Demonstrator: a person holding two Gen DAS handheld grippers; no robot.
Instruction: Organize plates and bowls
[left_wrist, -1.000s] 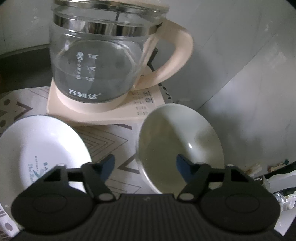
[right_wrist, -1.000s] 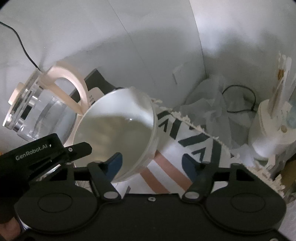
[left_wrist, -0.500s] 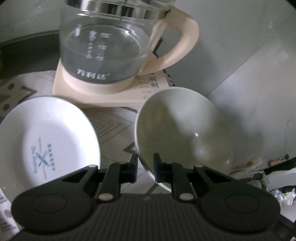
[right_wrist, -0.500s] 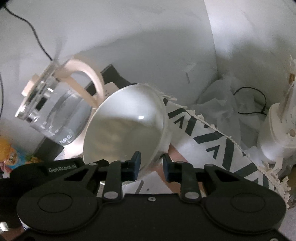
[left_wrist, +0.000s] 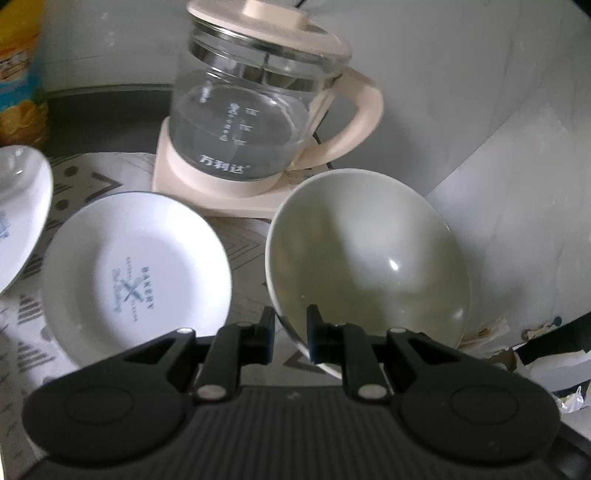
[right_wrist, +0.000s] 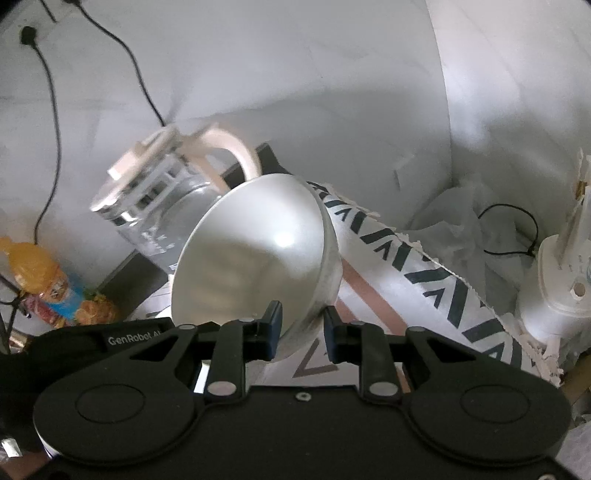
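Note:
A pale bowl (left_wrist: 369, 266) is held tilted above the patterned cloth. My left gripper (left_wrist: 290, 334) is shut on its near rim. My right gripper (right_wrist: 301, 334) is shut on the rim of the same bowl (right_wrist: 255, 254) from the other side. A white plate with blue "BAKERY" print (left_wrist: 136, 269) lies on the cloth left of the bowl. The edge of a second white plate (left_wrist: 18, 206) shows at the far left.
A glass kettle with a cream lid, handle and base (left_wrist: 255, 125) stands just behind the bowl and also shows in the right wrist view (right_wrist: 162, 199). Walls close in at the back and right. A snack packet (left_wrist: 18, 74) stands far left. A white appliance (right_wrist: 557, 280) and crumpled plastic sit at right.
Both grippers went from open to shut on the bowl's rim. The bowl has since been lifted and drawn back from the kettle, and more of the plates has come into view.

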